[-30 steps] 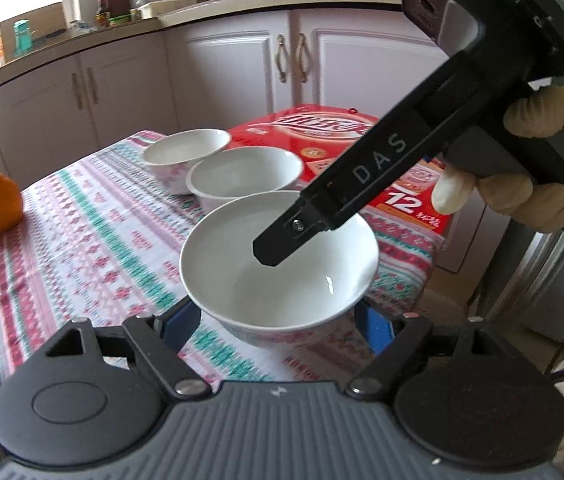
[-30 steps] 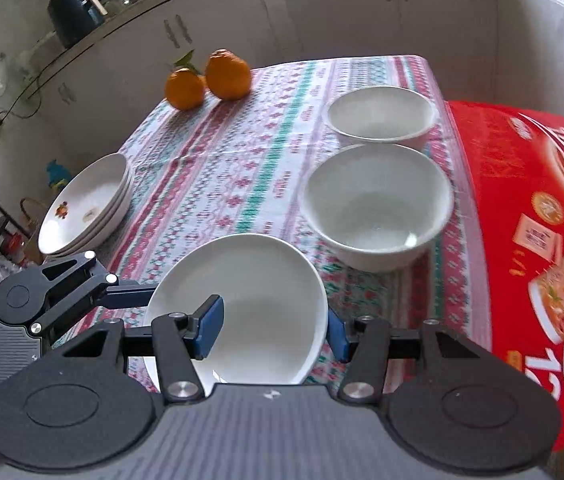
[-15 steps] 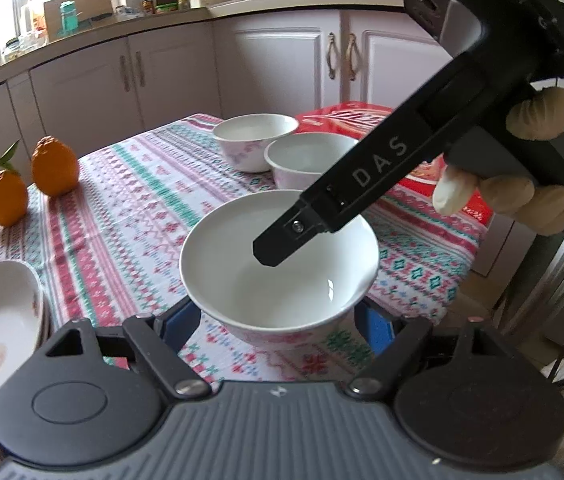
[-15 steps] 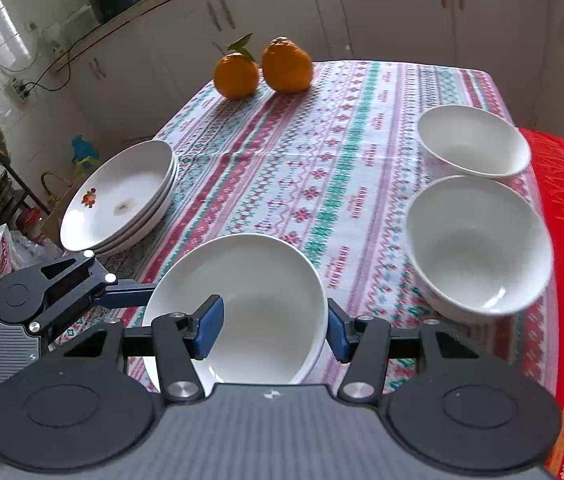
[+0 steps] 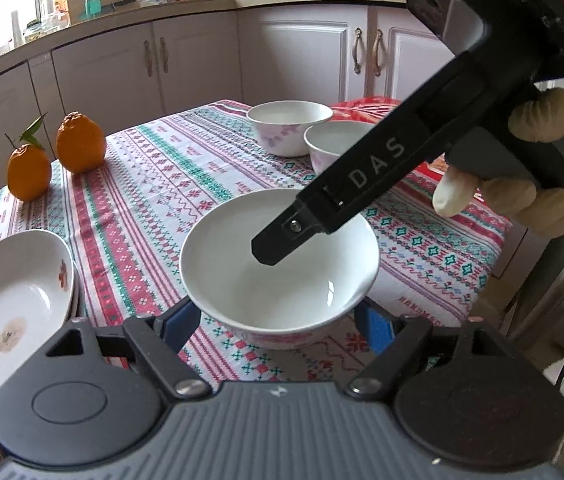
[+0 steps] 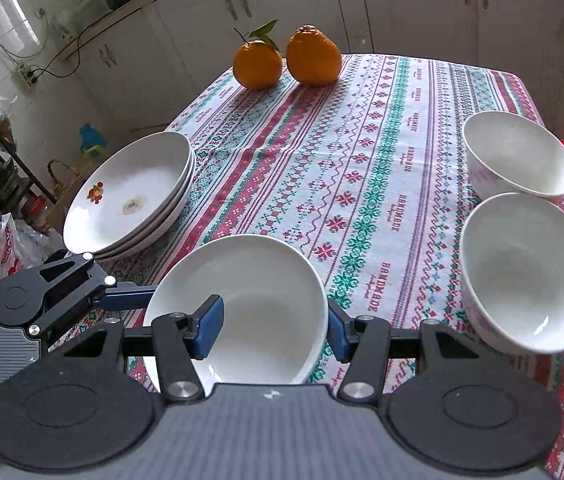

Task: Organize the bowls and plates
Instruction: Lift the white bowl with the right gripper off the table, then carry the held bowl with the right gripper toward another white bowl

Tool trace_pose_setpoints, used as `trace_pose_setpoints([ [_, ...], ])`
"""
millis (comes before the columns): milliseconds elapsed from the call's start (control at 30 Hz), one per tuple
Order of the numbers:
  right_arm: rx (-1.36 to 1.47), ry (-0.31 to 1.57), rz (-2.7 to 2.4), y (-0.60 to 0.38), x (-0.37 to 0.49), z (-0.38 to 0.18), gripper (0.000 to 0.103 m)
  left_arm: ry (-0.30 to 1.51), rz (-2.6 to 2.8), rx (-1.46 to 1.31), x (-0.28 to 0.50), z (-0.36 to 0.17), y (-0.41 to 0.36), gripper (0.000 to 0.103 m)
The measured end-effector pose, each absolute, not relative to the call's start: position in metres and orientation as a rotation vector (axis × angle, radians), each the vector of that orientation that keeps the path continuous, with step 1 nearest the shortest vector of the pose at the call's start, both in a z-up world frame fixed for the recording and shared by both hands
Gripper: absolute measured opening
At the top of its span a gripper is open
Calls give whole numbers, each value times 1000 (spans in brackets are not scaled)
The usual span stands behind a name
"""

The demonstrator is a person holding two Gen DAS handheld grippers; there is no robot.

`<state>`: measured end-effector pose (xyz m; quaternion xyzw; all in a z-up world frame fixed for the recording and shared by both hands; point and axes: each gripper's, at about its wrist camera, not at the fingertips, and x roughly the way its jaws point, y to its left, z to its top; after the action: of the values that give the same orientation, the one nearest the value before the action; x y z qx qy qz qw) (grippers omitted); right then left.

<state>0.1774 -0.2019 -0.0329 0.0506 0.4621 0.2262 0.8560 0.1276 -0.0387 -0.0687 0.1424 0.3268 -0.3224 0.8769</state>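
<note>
both grippers share one white bowl (image 5: 280, 264) above the tablecloth (image 5: 154, 184): left gripper (image 5: 280, 322) cradles its sides, right gripper (image 6: 274, 324) pinches the rim, prob to steady it en route to stacking w/ other bowls (image 6: 521, 200).

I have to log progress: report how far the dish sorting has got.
Done: the plates sit stacked at the table's edge. In hand: one white bowl, with the left gripper gripping its outside and the right gripper clamping its rim. Left: two bowls stand side by side, unstacked.
</note>
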Motion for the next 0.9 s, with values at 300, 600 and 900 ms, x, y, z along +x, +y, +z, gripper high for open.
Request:
trace_pose_setpoints([
  [300, 109, 969, 475, -199, 183, -36, 59, 688, -666, 298, 133, -70, -37, 84],
  [600, 122, 971, 470, -201, 186, -38, 60, 691, -666, 308, 134, -69, -40, 84],
  [900, 151, 957, 484, -205, 183, -39, 68, 685, -661, 329, 134, -70, -44, 87],
])
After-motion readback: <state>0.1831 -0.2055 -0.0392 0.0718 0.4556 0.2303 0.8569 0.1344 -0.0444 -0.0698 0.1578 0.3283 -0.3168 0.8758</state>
